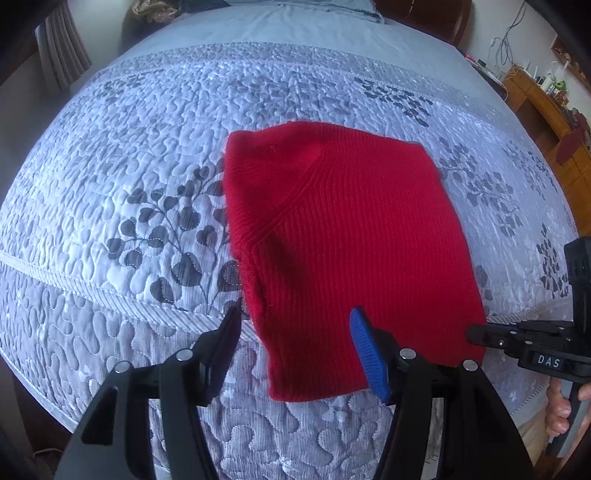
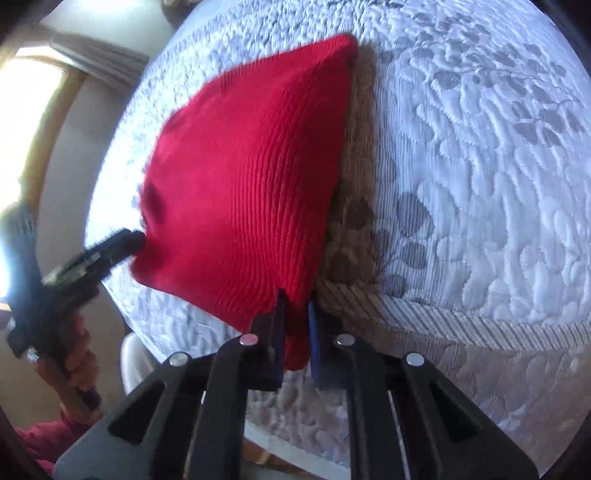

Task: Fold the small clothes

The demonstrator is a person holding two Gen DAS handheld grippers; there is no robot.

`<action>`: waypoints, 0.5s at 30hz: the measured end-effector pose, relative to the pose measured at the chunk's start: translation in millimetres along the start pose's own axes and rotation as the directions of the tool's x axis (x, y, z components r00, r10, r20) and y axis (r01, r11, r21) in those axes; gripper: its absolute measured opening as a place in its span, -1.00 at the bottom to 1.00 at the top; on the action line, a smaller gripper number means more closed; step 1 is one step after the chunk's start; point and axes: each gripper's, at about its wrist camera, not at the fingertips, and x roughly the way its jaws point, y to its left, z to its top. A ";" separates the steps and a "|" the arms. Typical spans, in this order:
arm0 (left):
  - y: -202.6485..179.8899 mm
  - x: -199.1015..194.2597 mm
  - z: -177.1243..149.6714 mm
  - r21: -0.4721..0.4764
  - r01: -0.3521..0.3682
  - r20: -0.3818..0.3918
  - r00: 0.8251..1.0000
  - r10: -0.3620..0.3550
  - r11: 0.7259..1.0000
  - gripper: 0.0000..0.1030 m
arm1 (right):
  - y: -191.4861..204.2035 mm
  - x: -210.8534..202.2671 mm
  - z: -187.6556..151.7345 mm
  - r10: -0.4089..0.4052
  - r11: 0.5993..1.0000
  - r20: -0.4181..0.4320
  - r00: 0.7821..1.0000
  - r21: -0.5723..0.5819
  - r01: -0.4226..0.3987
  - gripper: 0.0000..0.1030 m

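Note:
A red ribbed knit garment [image 1: 343, 229] lies folded on the quilted bed, its near edge lifted; it also shows in the right wrist view [image 2: 243, 173]. My left gripper [image 1: 295, 325] is open, its jaws wide apart at the garment's near left corner, the cloth hanging between and in front of them. In the right wrist view the left gripper [image 2: 136, 238] touches the garment's left corner. My right gripper [image 2: 295, 317] is shut on the garment's near right corner and lifts it off the bed. In the left wrist view the right gripper [image 1: 476, 334] pinches that corner.
The bed has a pale blue quilt [image 1: 147, 184] with grey leaf print and a corded seam [image 1: 110, 295] near the front edge. A wooden cabinet [image 1: 554, 122] with clutter stands at the right. Pillows [image 1: 295, 7] lie at the far end.

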 end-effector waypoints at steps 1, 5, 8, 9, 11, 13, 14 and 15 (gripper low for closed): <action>6.0 3.1 1.9 -0.014 -0.005 -0.007 1.000 0.005 1.000 0.20 | 1.0 2.1 1.8 -0.010 1.000 -0.002 1.000 -0.014 0.010 -0.77; 37.7 12.2 16.8 -0.094 0.017 -0.031 0.999 -0.020 0.995 0.29 | 3.0 -9.7 11.0 0.023 0.999 0.015 1.000 -0.040 -0.022 -0.40; 57.9 20.5 36.6 -0.149 0.071 -0.040 0.996 -0.078 0.986 0.30 | -1.3 -27.6 24.4 0.038 0.998 0.066 0.997 -0.046 -0.035 -0.13; 61.1 23.5 41.4 -0.159 0.087 -0.046 0.994 -0.095 0.983 0.30 | -5.5 -33.1 32.5 0.055 0.998 0.080 0.995 -0.035 -0.053 -0.11; 66.4 35.3 53.8 -0.180 0.131 -0.071 0.987 -0.146 0.975 0.30 | -13.2 -38.3 46.7 0.078 0.997 0.096 0.992 -0.024 -0.076 -0.11; 71.0 50.7 64.1 -0.210 0.168 -0.103 0.976 -0.193 0.963 0.30 | -19.6 -37.2 60.9 0.102 0.995 0.091 0.991 -0.011 -0.102 -0.11; 72.3 56.5 67.1 -0.219 0.177 -0.112 0.972 -0.205 0.960 0.30 | -23.2 -34.9 68.6 0.119 0.993 0.084 0.989 -0.003 -0.119 -0.11; 73.5 61.8 69.8 -0.225 0.187 -0.120 0.969 -0.218 0.956 0.32 | -25.8 -33.2 74.1 0.125 0.992 0.080 0.989 0.002 -0.125 -0.11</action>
